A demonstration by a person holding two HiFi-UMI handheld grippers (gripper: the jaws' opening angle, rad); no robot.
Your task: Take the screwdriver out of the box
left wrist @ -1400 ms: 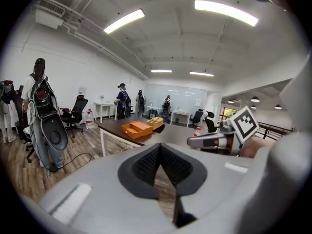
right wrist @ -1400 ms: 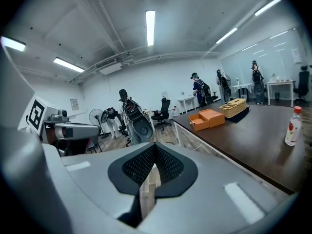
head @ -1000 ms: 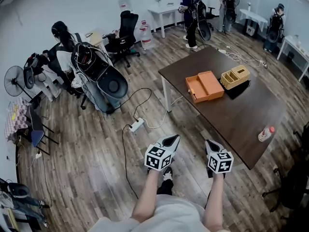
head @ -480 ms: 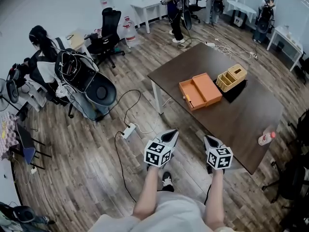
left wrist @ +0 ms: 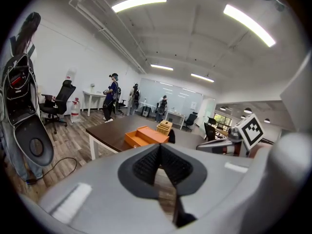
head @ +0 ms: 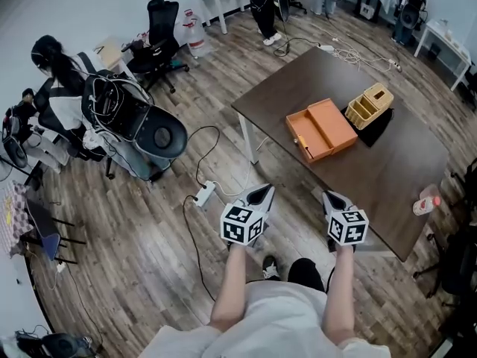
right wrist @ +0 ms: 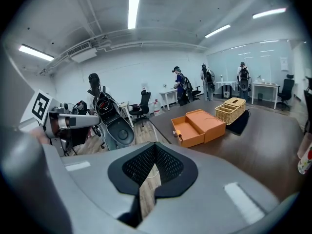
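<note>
Jaws together, nothing between, on our left gripper [head: 260, 192] and right gripper [head: 331, 198]. Orange box [head: 322, 129] lies open on worktop [head: 387, 177], well ahead of both jaws; we see screwdriver [right wrist: 179, 133] in its tray.

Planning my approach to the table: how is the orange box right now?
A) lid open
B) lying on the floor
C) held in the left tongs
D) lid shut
A: the orange box sits on the dark table with its lid swung open beside the tray.
</note>
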